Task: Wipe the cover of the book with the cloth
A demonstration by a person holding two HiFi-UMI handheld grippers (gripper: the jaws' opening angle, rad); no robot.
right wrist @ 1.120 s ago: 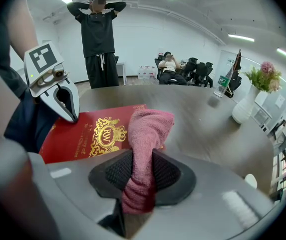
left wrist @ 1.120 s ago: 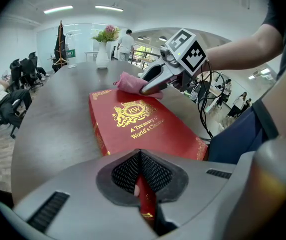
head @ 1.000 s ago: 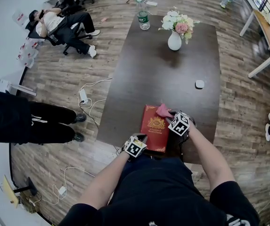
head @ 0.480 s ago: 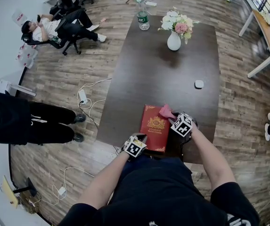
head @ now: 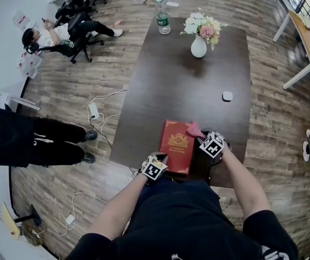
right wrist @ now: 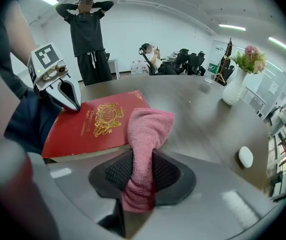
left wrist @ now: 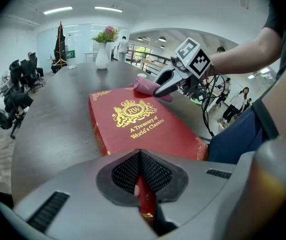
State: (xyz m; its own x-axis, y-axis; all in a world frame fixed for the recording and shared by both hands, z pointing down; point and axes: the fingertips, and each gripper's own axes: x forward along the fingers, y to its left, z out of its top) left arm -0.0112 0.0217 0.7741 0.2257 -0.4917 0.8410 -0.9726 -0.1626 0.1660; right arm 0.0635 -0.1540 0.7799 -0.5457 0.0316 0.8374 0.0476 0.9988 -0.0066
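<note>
1. Left tongs point(left wrist: 142, 186): closed hard on the near edge of the book point(left wrist: 135, 124), with red cover pinched between the pads.
2. Right tongs point(right wrist: 140, 179): clamped on the pink cloth point(right wrist: 146, 129). Its free end flops forward and rests on the cover at the edge nearest these tongs.
3. The book lies flat, cover up, at the near edge of the desk point(head: 187, 85). In the head view the cloth sits at its far right corner.
4. Judgement: the cloth touches only that corner, so I take most of the cover as yet to be wiped.
5. Recommendation: I would use the left clamp as the anchor and press the cloth's loose end flat. I would then draw overlapping passes across the gilt crest toward the left tongs, pressing lightly so the book does not slide off the desk edge.
</note>
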